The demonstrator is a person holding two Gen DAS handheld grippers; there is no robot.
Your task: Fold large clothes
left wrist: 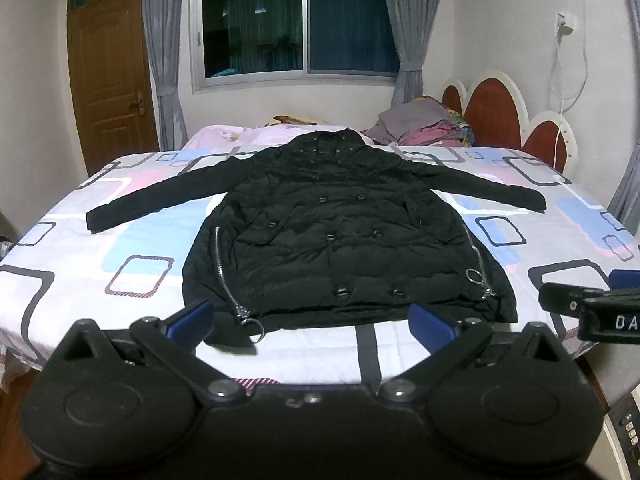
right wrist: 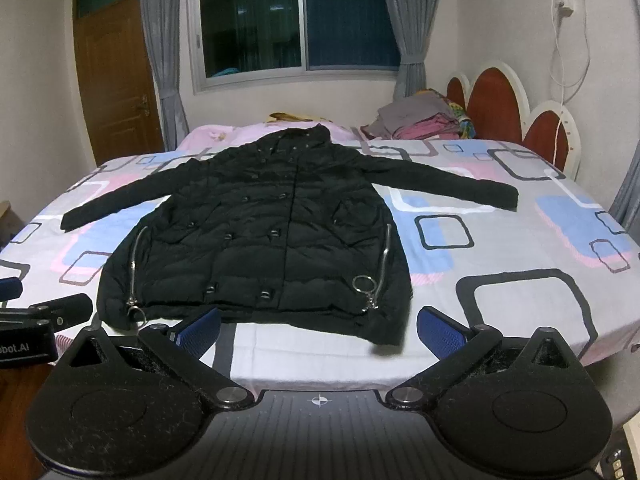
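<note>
A black padded jacket (left wrist: 336, 224) lies flat and face up on the bed (left wrist: 100, 248), hood toward the window, both sleeves spread out sideways. It has silver side zips with ring pulls near the hem. My left gripper (left wrist: 310, 326) hovers open just in front of the hem, nothing between its blue pads. In the right wrist view the same jacket (right wrist: 256, 232) lies left of centre, and my right gripper (right wrist: 318, 332) stands open over the bare sheet near the hem's right corner. Each gripper shows at the edge of the other's view.
The bed sheet (right wrist: 500, 248) has a pattern of blue, pink and grey squares. A pile of folded clothes (left wrist: 424, 126) sits at the far right by the red headboard (left wrist: 492, 112). Behind are a window (left wrist: 296, 24), grey curtains and a wooden door (left wrist: 110, 80).
</note>
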